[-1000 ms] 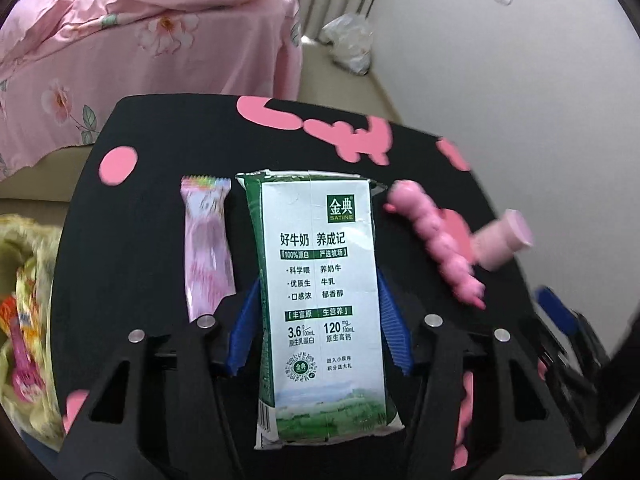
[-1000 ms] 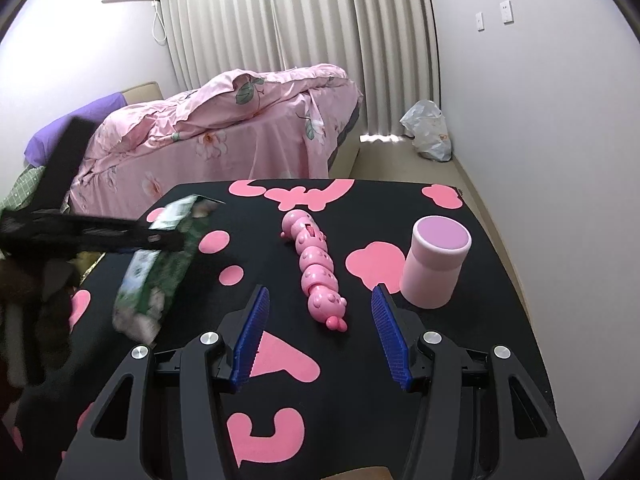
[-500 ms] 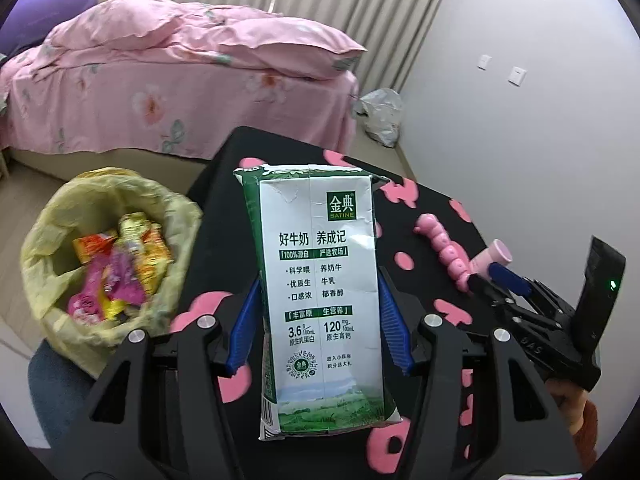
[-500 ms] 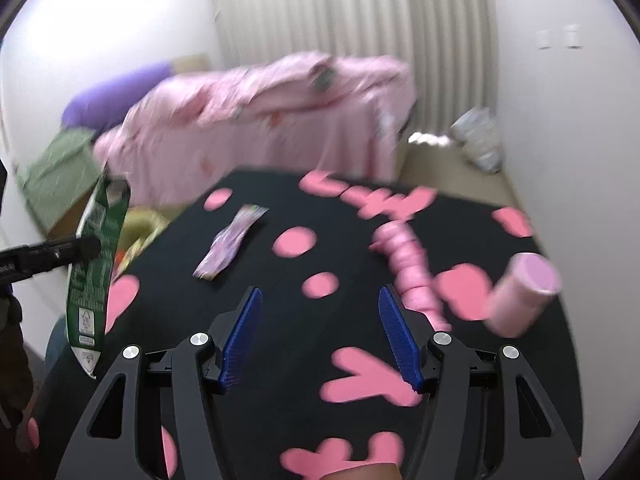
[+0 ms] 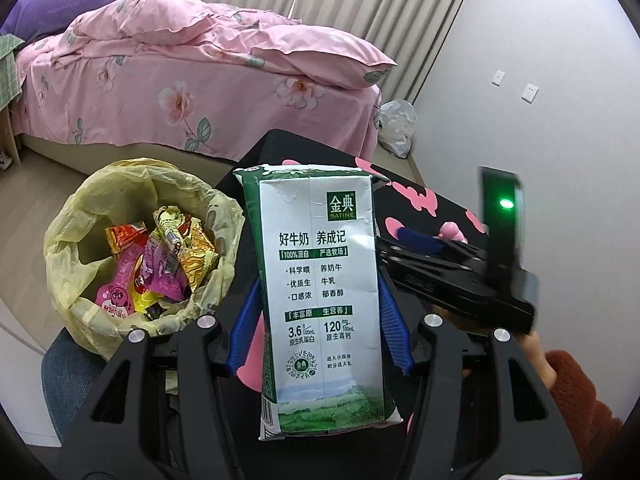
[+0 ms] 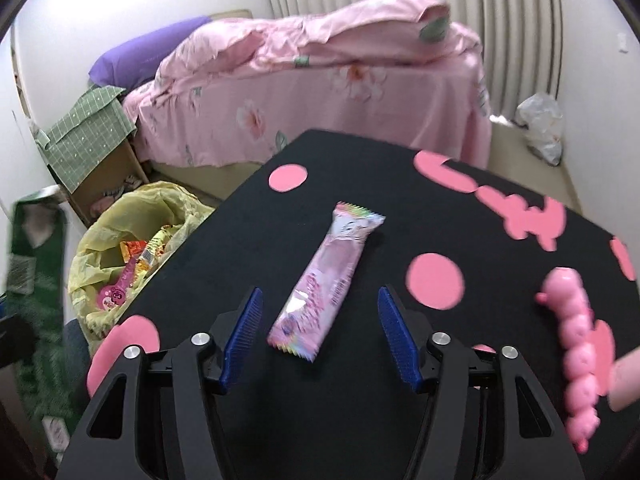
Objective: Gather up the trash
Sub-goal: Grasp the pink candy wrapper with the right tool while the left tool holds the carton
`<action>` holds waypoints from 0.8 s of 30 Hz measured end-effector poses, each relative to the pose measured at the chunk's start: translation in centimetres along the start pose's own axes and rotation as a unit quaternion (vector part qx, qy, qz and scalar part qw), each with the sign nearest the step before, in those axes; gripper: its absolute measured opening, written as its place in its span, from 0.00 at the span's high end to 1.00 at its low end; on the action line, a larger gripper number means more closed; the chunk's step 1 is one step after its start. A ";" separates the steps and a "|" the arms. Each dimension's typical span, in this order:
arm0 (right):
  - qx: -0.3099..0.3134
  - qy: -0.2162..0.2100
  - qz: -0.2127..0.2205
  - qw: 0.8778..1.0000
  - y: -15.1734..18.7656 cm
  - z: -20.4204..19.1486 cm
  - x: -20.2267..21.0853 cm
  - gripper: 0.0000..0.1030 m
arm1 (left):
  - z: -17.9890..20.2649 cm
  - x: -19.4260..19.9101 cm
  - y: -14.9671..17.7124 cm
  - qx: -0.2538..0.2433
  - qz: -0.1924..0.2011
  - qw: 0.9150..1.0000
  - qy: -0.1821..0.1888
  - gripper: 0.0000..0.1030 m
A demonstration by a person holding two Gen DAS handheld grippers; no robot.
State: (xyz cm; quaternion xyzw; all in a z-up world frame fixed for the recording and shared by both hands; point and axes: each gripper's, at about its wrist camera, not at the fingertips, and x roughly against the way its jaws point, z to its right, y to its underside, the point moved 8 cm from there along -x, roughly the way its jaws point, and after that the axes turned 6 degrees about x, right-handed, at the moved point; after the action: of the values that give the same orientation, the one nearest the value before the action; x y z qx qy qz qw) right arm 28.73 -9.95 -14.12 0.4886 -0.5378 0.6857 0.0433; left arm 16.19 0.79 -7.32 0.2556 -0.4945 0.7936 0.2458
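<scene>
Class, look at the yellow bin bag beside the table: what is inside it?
Inside the yellow bin bag lie crumpled snack wrappers: red, gold, purple, and a pink one with a cartoon face. Whatever lies beneath that pile is covered, and the bag's bottom cannot be seen.

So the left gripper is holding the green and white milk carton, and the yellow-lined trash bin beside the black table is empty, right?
Not quite. The left gripper does hold the green and white milk carton, but the yellow-lined trash bin beside the black table is not empty: the left wrist view shows colourful snack wrappers in it.
</scene>
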 end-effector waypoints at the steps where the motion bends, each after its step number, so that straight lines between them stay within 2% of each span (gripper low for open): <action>1: -0.002 0.001 -0.004 1.000 -0.1 0.0 -0.6 0.51 | -0.1 0.1 0.0 0.002 0.001 1.000 0.001 0.50; 7: -0.017 -0.004 -0.006 1.000 -1.6 0.8 -2.4 0.52 | -0.2 -0.2 0.0 0.007 -0.002 1.000 0.006 0.50; 10: -0.028 -0.014 -0.022 0.999 -2.6 1.1 -3.4 0.53 | 0.0 -0.2 0.1 0.004 -0.004 1.000 0.007 0.50; 11: -0.032 -0.016 -0.026 0.999 -2.8 1.1 -3.6 0.55 | 0.1 -0.2 0.1 0.002 -0.004 1.000 0.008 0.50; 12: -0.037 -0.020 -0.032 0.999 -2.9 1.3 -3.9 0.64 | 0.2 -0.2 0.1 0.001 -0.004 1.000 0.009 0.50; 15: -0.038 -0.034 -0.052 0.997 -2.5 1.4 -4.1 0.80 | 0.5 0.0 0.1 -0.003 -0.004 1.000 0.013 0.50; 19: -0.032 -0.036 -0.033 0.998 -1.4 2.0 -1.4 0.87 | 0.9 0.2 0.1 -0.005 -0.002 1.000 0.021 0.50; 24: -0.021 -0.025 0.017 0.999 -0.1 3.3 5.1 0.87 | 1.7 0.2 -0.2 -0.011 0.003 1.000 0.028 0.50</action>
State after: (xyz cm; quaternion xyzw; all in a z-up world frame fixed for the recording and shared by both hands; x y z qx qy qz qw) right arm 28.19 -14.87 -10.54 0.4955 -0.5607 0.6628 0.0286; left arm 16.37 -0.62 -6.42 0.2288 -0.4969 0.7957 0.2600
